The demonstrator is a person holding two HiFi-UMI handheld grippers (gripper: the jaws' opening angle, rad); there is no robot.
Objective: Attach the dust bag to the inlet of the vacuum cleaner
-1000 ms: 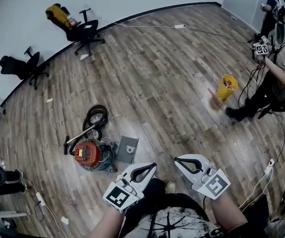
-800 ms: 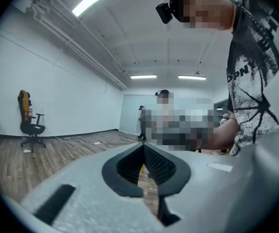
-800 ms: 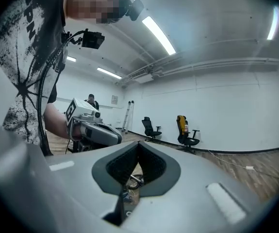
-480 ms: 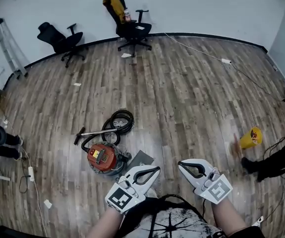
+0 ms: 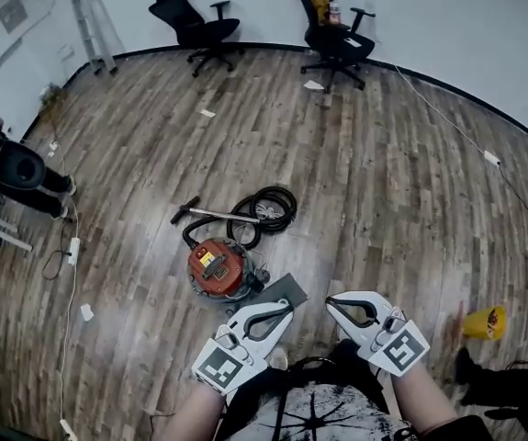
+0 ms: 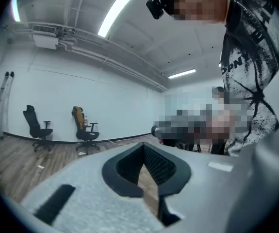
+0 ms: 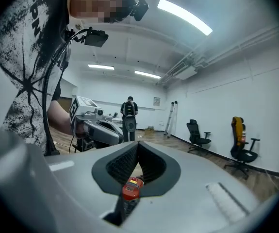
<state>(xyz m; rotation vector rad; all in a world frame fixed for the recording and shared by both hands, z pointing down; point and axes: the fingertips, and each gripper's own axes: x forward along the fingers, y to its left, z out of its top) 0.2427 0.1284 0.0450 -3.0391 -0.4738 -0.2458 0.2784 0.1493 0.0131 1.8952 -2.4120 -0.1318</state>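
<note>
The red vacuum cleaner [image 5: 218, 266] stands on the wood floor, with its black hose [image 5: 268, 208] coiled behind it and the wand [image 5: 207, 214] lying beside the coil. A flat grey dust bag [image 5: 282, 291] lies on the floor just right of the vacuum. My left gripper [image 5: 282, 310] and right gripper [image 5: 331, 301] are held side by side above the floor, near my body and short of the vacuum. Both are shut with nothing in them. In the right gripper view the vacuum cleaner [image 7: 131, 188] shows through the gap behind the closed jaws, and the left gripper [image 7: 93, 125] is at the left.
Two office chairs [image 5: 194, 24] [image 5: 337, 35] and a ladder [image 5: 84, 15] stand along the far wall. A yellow container [image 5: 484, 322] and a person's foot [image 5: 470, 366] are at the lower right. Cables [image 5: 69, 255] and black equipment [image 5: 16, 165] lie at the left. Another person [image 7: 129, 114] stands in the distance.
The head view has swung left. The vacuum now sits nearly straight ahead of both grippers, and the yellow container and bystander have slid off to the right. Both grippers stayed shut.
</note>
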